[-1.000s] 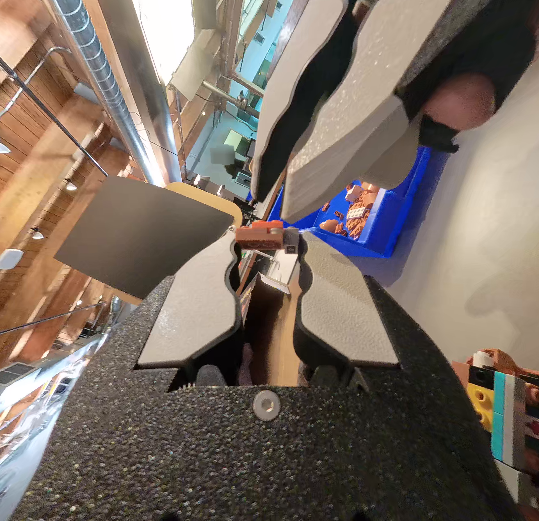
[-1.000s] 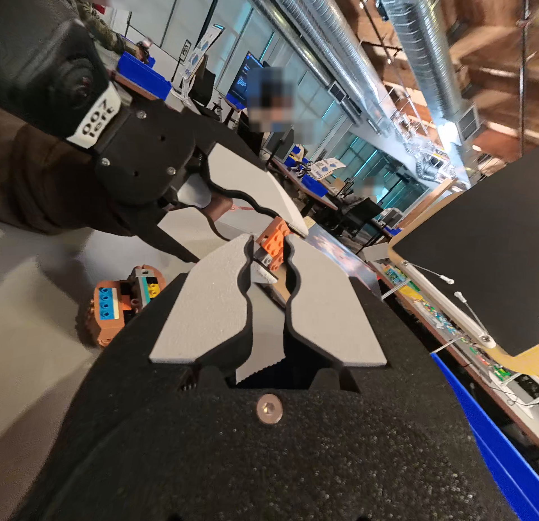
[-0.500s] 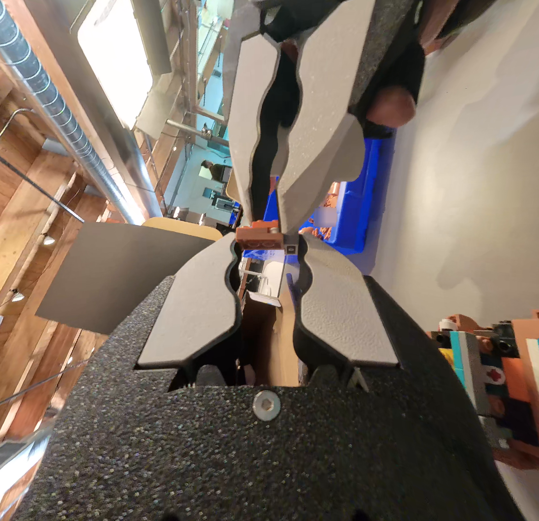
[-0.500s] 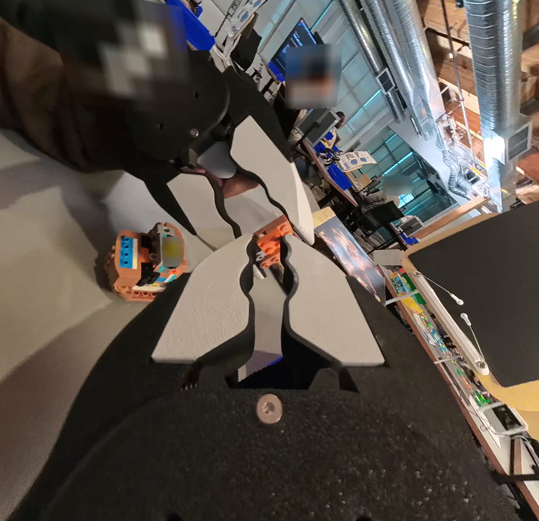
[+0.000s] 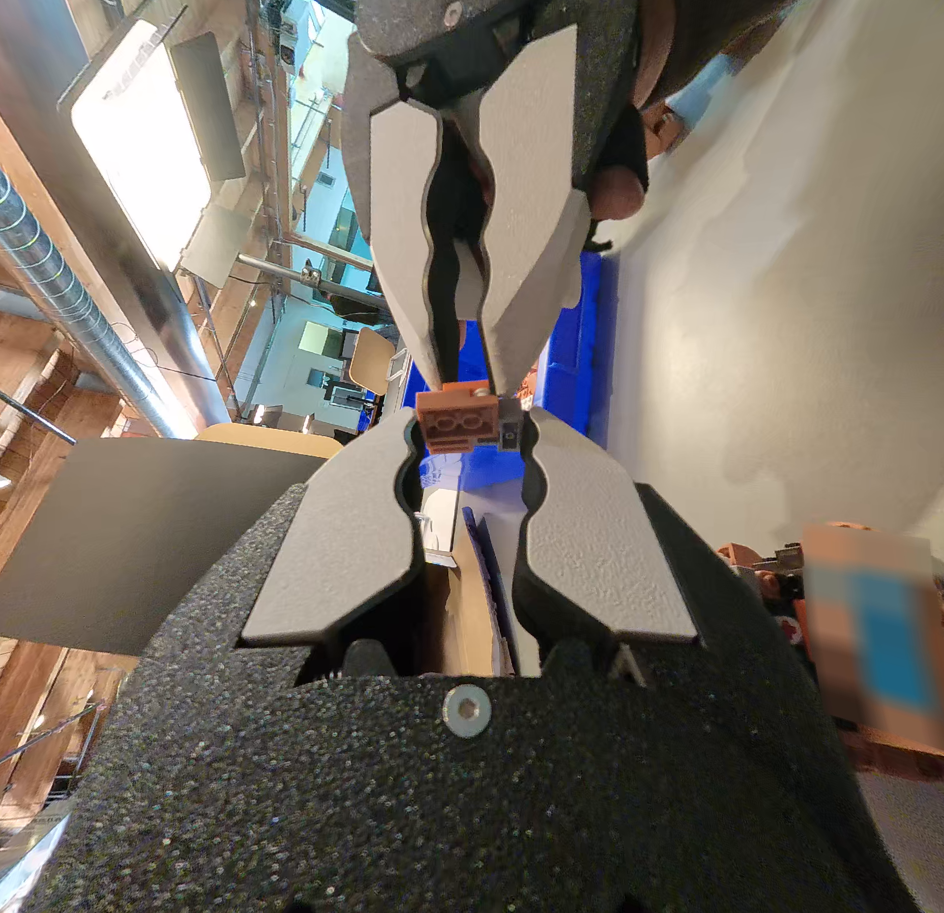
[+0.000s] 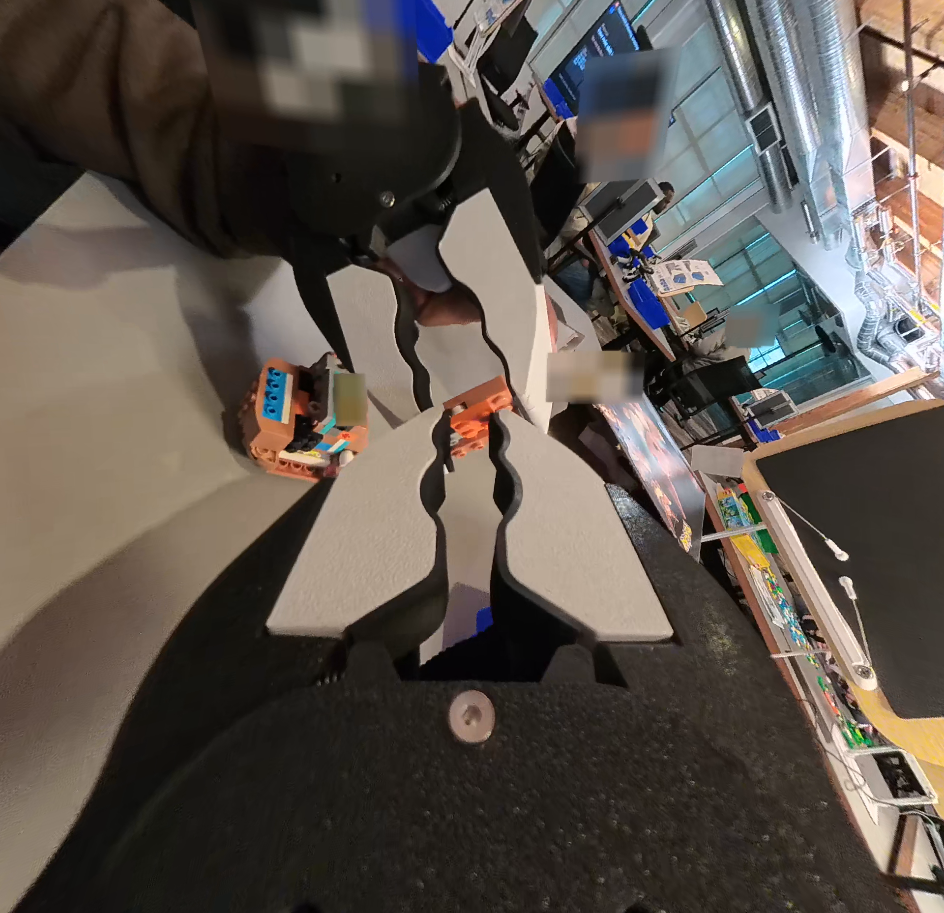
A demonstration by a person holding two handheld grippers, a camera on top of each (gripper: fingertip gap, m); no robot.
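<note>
Orange brick piece (image 5: 456,423), pinched between left gripper (image 5: 470,429), right gripper (image 6: 467,421)

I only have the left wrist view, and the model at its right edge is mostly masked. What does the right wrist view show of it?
Observer: The brick model stands on the grey table, apart from both grippers. It has a blue studded plate at one end.
Operator: And my grip?
Observer: The left gripper and right gripper meet tip to tip on the orange bricks, held above the table.
</note>
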